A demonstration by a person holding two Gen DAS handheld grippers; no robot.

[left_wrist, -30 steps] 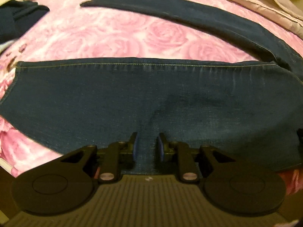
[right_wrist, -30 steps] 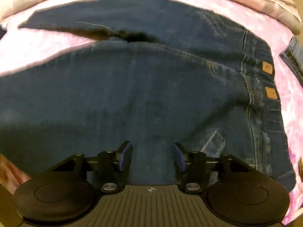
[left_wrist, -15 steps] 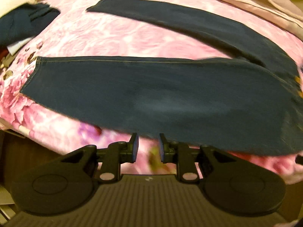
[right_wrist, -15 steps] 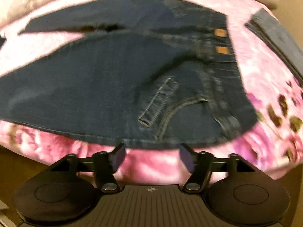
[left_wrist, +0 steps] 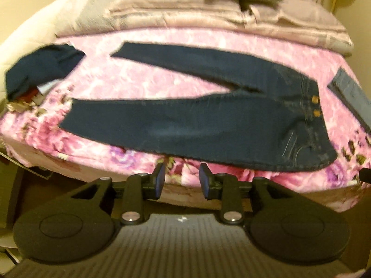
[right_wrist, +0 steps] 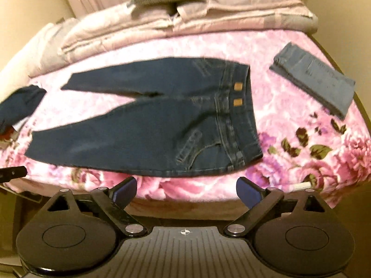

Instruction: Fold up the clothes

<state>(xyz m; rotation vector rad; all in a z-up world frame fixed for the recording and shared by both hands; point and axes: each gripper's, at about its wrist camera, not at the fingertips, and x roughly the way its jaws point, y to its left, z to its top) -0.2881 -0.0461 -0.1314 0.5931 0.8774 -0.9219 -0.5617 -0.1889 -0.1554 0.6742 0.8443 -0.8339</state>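
1. The dark jeans [left_wrist: 197, 125] lie flat on the bed's pink floral blanket [right_wrist: 301, 139], legs spread in a V, waistband to the right, with two tan patches, possibly labels.
2. They lie beyond both grippers, apart from them.
3. The left gripper [left_wrist: 181, 180] is opening, jaws modestly apart, holding nothing; the right gripper [right_wrist: 186, 191] is opening wide, empty too.

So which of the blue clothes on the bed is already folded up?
The lighter blue jeans at the right side of the pink blanket. They form a small neat rectangle, while the dark jeans lie spread out with both legs apart.
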